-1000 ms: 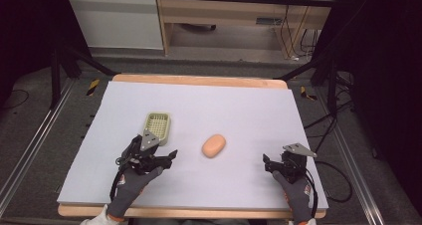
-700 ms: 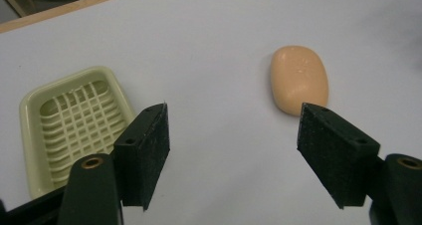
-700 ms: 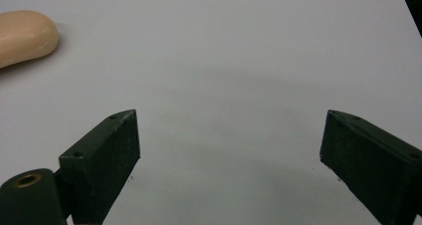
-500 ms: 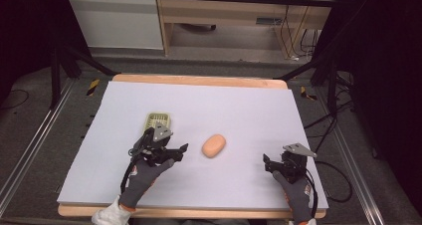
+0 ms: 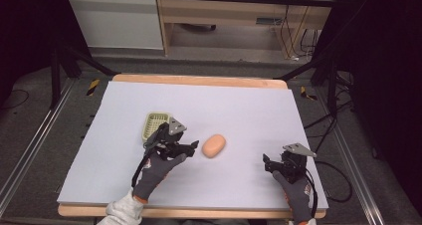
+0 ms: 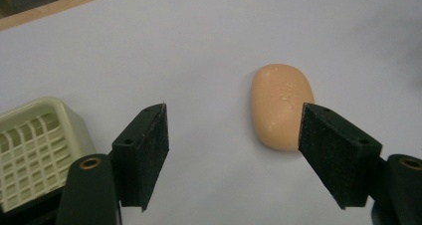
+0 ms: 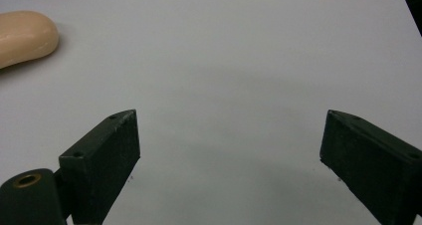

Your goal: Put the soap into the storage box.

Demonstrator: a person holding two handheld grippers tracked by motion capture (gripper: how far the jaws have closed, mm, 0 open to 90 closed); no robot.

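the surface (image 5: pixel 239 105) is a wooden board with a pale lavender-white sheet laid over it; bare wood shows as a strip along the 12 o'clock edge and again along the 6 o'clock edge. two things lie directly on the sheet. a peach-coloured oval soap bar (image 5: pixel 214 145) (image 6: pixel 281 105) (image 7: pixel 22 38) rests flat a little toward 6 o'clock of the middle. a pale yellow-green slotted soap dish (image 5: pixel 154 124) (image 6: pixel 35 145) sits at the bar's 9 o'clock, near it but apart.
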